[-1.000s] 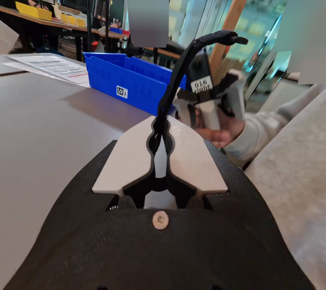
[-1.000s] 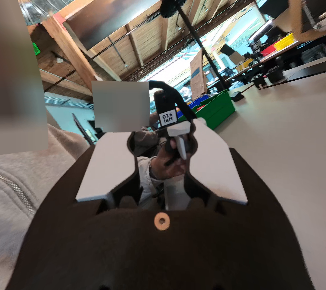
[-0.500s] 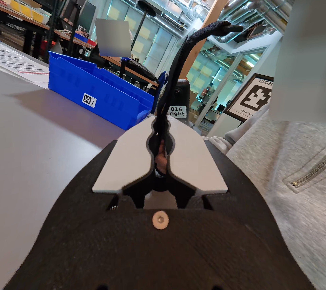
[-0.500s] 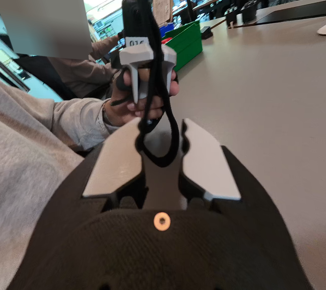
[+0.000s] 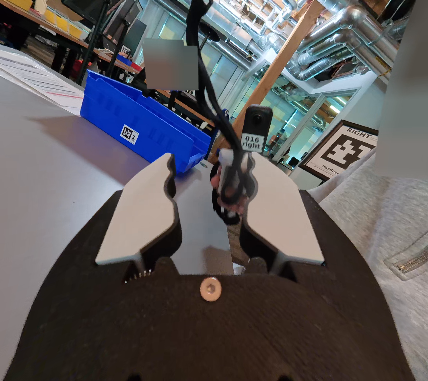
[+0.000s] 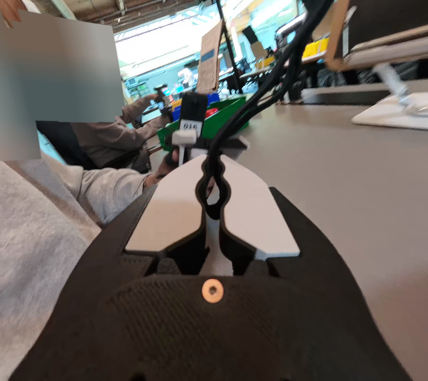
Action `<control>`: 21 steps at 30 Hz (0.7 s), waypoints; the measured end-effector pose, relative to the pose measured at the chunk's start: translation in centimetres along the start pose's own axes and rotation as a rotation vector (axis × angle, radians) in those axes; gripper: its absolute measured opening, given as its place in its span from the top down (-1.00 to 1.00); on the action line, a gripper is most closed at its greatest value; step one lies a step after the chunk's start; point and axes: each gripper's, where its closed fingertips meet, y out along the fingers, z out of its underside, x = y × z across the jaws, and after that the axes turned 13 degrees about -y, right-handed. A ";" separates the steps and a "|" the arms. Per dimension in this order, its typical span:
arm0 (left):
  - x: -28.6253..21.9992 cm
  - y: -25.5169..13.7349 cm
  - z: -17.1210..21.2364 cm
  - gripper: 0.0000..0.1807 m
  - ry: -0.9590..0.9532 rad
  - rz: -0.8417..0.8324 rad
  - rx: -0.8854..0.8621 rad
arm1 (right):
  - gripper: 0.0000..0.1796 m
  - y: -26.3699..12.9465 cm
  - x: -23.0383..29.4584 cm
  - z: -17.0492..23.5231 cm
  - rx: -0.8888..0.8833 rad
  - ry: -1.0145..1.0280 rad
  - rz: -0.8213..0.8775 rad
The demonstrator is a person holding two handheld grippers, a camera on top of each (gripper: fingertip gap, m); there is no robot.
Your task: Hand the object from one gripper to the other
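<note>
The object is a black strap (image 5: 206, 94), a long loop that stands up and bends overhead. In the right wrist view my right gripper (image 6: 214, 159) is shut on the strap's lower end (image 6: 266, 94), which runs up and to the right. My left gripper (image 5: 210, 159) is open and empty above the grey table (image 5: 46, 172). The right gripper (image 5: 232, 157) shows just beyond its right finger, pinching the strap. In the right wrist view the left gripper (image 6: 208, 141) is just ahead, jaws apart, with the strap passing in front of it.
A blue bin (image 5: 139, 115) stands on the table ahead left, with paper sheets (image 5: 34, 77) behind it. A green bin (image 6: 222, 115) and a white monitor stand base (image 6: 393, 112) sit on the far side. A person's grey sleeve (image 6: 104, 184) is at the left. My right fingertips sit around 5 cm from my left ones.
The left gripper, shut on the strap half a second ago, has opened and let go. The right gripper, open around the strap then, has shut on it.
</note>
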 end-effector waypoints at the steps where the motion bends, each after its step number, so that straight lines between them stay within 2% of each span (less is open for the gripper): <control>1: 0.1 0.1 0.3 0.36 -0.005 -0.001 0.013 | 0.94 -0.8 -0.7 -1.1 -0.026 -0.012 0.036; 5: 0.4 0.5 1.3 0.41 -0.050 0.015 0.050 | 0.94 -5.6 -4.8 -5.0 -0.059 -0.004 0.215; 9: 0.5 0.6 1.6 0.43 -0.067 0.020 0.060 | 0.94 -13.0 -10.6 -6.0 0.028 -0.050 0.529; 12: 0.7 0.6 1.6 0.44 -0.082 0.018 0.058 | 0.94 -18.1 -14.0 -5.0 0.132 -0.083 0.753; 15: 0.8 0.7 1.5 0.45 -0.105 0.026 0.053 | 0.71 -21.6 -16.5 -2.9 0.247 -0.078 0.906; 18: 0.8 0.7 1.6 0.45 -0.109 0.026 0.053 | 0.49 -23.8 -18.1 -0.7 0.371 -0.081 0.991; 21: 0.9 0.7 1.7 0.46 -0.107 0.018 0.061 | 0.49 -24.2 -18.4 -0.2 0.379 -0.098 1.011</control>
